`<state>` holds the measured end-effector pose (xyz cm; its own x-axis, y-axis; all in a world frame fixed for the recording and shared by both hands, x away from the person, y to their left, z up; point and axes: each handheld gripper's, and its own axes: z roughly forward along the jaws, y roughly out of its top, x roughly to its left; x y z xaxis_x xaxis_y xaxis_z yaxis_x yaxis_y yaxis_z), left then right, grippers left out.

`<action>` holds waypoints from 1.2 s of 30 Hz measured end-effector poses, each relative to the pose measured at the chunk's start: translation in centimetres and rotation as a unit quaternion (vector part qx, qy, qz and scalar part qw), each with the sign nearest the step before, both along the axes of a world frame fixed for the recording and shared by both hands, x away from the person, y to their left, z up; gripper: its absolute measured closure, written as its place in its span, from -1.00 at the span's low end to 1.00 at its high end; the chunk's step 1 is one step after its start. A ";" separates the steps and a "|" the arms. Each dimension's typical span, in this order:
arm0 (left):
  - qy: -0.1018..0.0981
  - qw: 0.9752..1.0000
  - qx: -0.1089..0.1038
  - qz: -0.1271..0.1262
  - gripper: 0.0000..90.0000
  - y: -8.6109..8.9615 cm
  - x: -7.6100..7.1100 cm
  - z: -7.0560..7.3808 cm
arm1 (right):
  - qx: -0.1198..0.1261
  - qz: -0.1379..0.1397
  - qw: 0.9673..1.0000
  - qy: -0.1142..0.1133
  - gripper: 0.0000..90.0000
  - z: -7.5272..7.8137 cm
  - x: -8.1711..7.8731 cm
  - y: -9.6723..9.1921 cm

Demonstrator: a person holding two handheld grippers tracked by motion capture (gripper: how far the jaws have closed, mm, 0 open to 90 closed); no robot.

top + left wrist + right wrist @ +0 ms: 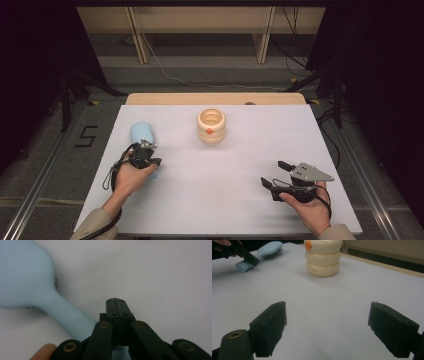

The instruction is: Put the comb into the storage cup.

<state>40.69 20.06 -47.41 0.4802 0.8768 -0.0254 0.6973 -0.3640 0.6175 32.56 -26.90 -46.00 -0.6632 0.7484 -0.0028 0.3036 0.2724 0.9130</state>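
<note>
On the white table [220,200], a light-blue hairbrush [141,133] is lying bristles down at the person's left, its rounded head pointing toward the far edge and its handle running back toward the near side. The left gripper [150,162], held in the person's left hand [127,179], is sitting right over the handle end of that brush. In the left gripper view its two black jaws are pressing flat against each other with nothing between them, and the brush handle [67,315] is passing just beside them on the left and slipping under the gripper's body, while the blurred brush head [22,275] is taking up the upper left corner. Seen from the right gripper view, the left gripper [250,258] is resting its closed tip on or just above the handle near its cut end; whether it is actually touching cannot be told. The right gripper [272,173], held in the right hand [310,207], is hovering low over the near right part of the table, well apart from the brush, its jaws standing wide apart around bare tabletop and pointing leftward across the table. A cream ribbed jar [211,126] with a small orange mark on its side is standing upright near the middle of the far half of the table, between the two hands and beyond both.
</note>
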 end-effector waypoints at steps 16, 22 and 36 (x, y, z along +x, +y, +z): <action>0.031 0.999 0.033 0.018 0.99 2.9 -1.6 -0.4 | 0.000 0.001 1.000 0.001 -0.64 0.0 0.0 0.0; 0.038 0.998 0.033 0.033 1.00 4.1 -2.0 -0.4 | -0.003 0.001 1.000 0.002 -0.64 0.0 0.0 0.0; 0.040 0.997 0.039 0.054 0.99 6.0 -2.2 -0.4 | -0.002 0.002 1.000 0.004 -0.64 -0.1 0.0 0.0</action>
<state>38.46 26.08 -47.78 0.3812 0.9244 0.0111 0.7815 -0.3286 0.5303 32.60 -26.88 -46.06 -0.6669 0.7452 -0.0010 0.3098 0.2784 0.9091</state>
